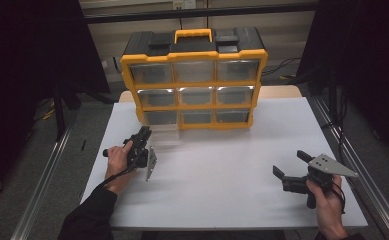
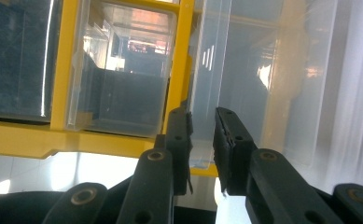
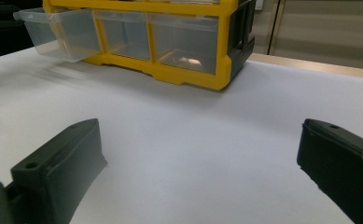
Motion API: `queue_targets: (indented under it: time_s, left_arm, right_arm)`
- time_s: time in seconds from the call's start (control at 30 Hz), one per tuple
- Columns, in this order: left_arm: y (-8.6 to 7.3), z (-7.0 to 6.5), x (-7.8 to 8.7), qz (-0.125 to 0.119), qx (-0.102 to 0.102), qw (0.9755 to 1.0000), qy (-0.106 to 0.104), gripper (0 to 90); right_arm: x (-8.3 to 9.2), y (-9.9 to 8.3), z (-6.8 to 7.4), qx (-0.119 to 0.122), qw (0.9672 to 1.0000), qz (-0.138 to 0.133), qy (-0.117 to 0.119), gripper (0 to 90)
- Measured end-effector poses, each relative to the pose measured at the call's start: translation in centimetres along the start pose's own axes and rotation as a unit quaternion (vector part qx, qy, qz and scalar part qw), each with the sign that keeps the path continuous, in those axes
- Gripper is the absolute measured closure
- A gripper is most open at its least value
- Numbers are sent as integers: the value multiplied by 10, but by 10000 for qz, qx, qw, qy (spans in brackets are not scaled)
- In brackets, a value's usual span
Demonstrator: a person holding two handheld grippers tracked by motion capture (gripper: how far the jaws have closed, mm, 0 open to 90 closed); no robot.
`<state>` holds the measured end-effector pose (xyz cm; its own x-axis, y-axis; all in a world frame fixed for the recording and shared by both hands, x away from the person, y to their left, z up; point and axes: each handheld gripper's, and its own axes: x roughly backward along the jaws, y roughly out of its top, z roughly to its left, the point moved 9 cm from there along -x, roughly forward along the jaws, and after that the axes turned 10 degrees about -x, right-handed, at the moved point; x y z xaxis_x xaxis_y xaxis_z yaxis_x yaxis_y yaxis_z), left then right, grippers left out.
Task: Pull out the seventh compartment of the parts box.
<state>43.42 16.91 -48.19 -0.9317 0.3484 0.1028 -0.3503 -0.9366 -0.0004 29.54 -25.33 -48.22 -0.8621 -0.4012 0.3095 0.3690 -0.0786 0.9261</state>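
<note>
Left claw (image 2: 202,140) grips the pulled-out bottom-left clear drawer's (image 2: 244,84) front wall; right claw (image 3: 198,172) gapes.

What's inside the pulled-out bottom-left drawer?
Nothing visible: the clear drawer looks empty through its walls in the right gripper view. The left gripper is shut on its front lip. The part inside the yellow cabinet stays hidden.
</note>
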Motion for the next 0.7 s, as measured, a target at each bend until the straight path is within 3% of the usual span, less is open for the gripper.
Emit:
queue_targets:
  time_s: [0.1,0.17,0.2,0.23,0.27,0.37,0.4,0.43,0.47,0.5,0.53,0.6,0.63,0.67,0.7]
  left_arm:
    - [1,1,5,-42,39,10000,31,768]
    - [0,2,6,-22,-70,10000,-35,768]
    - [1,1,6,-58,-2,10000,-36,768]
    - [3,-1,4,-173,208,9996,21,767]
    - [0,0,6,-47,83,9999,-36,767]
    - [1,0,7,-43,98,9999,-40,767]
    - [2,0,8,-92,119,9999,-21,767]
    - [5,-1,6,-250,296,9992,44,767]
    - [1,1,10,-74,55,10000,-15,767]
    - [1,1,10,-74,55,10000,-15,767]
    - [1,-1,10,-113,201,9997,-35,766]
    - [-1,2,12,-3,5,10000,-46,766]
    - [-1,1,13,-5,12,10000,-38,767]
    - [2,0,11,-141,222,9997,16,768]
    - [2,-1,10,-170,225,9996,-12,767]
  right_arm:
    - [0,0,0,-3,10000,3,-1,0]
    - [0,0,0,0,10000,6,-2,0]
    - [0,0,0,0,10000,6,-2,0]
    - [0,0,1,10,10000,3,0,0]
    - [0,0,1,12,10000,1,1,0]
    - [0,0,0,-3,10000,-7,-15,0]
    - [0,0,0,-7,10000,2,-4,0]
    - [0,0,0,1,10000,-4,-5,0]
    - [0,0,0,0,10000,-3,-1,0]
    - [0,0,0,-6,10000,-3,-1,0]
    - [0,0,0,-5,10000,1,-2,0]
    - [0,0,0,0,10000,5,-3,0]
    - [0,0,1,18,10000,4,3,0]
    - [0,0,1,16,10000,2,0,0]
    - [0,0,1,12,10000,0,-5,0]
